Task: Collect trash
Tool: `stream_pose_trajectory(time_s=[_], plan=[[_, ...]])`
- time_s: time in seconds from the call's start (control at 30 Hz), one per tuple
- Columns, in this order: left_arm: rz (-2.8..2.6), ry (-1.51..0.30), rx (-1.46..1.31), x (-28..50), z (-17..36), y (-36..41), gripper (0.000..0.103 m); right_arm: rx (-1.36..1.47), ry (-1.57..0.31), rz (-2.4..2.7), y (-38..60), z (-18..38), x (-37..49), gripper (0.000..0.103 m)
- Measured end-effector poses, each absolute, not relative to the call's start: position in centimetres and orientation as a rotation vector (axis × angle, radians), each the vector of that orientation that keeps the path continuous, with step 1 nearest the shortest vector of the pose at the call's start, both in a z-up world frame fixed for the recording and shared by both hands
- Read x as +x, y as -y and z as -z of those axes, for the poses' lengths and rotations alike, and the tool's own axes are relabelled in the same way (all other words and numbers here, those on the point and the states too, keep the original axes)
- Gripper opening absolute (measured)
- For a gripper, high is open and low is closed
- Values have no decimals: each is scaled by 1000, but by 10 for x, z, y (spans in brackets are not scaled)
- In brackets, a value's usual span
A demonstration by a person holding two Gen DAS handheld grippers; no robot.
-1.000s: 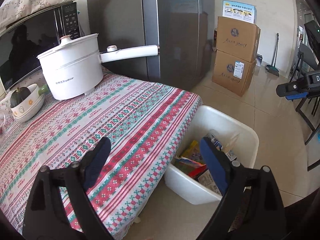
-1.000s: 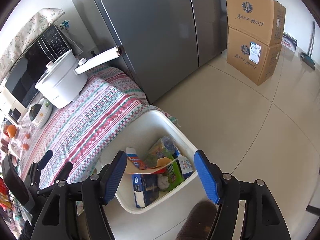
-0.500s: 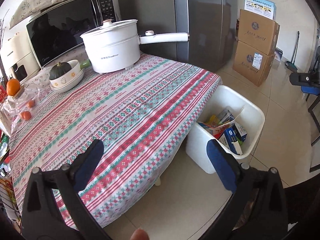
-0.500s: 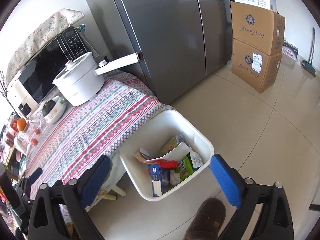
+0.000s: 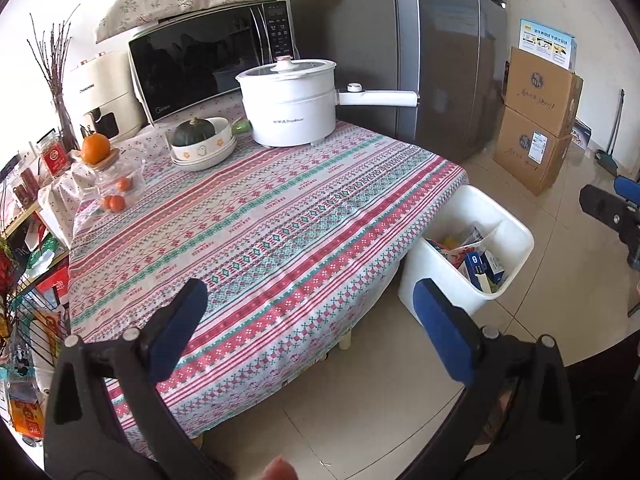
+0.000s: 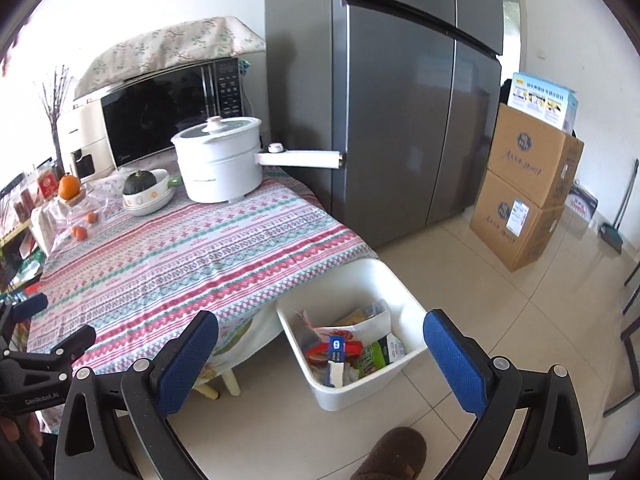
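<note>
The near half of the tablecloth (image 5: 280, 240) lies bare. Its far end is crowded by pot (image 5: 290, 104), bowl (image 5: 202, 148) and jar (image 5: 118, 184). The bin (image 6: 404, 312) top stands unobstructed just beside the table edge

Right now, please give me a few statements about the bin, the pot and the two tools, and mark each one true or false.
1. The white bin stands on the floor beside the table. True.
2. The bin is empty. False: it holds cartons and wrappers.
3. The left tool grips a wrapper. False: it is open and holds nothing.
4. The right tool is open. True.
5. The white pot has its lid on. True.
</note>
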State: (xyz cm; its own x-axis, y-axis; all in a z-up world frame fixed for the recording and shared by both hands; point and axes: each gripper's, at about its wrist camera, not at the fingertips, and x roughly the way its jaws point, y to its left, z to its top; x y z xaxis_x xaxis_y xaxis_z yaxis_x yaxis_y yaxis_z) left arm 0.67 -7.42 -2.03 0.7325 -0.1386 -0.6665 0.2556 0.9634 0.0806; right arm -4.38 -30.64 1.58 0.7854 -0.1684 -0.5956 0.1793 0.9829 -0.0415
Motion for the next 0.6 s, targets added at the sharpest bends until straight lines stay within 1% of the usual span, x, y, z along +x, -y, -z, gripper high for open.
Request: stream_pose_trajectory(time_s=[0.17, 0.37, 0.6], plan=[[163, -646, 157, -10, 9, 60, 102, -32, -578, 178, 282, -22, -53, 103], [153, -633, 102, -10, 6, 46, 102, -33, -557, 180, 274, -23, -53, 103], [161, -621, 97, -12, 4, 51, 102, -47, -553, 187, 272, -21, -53, 103]])
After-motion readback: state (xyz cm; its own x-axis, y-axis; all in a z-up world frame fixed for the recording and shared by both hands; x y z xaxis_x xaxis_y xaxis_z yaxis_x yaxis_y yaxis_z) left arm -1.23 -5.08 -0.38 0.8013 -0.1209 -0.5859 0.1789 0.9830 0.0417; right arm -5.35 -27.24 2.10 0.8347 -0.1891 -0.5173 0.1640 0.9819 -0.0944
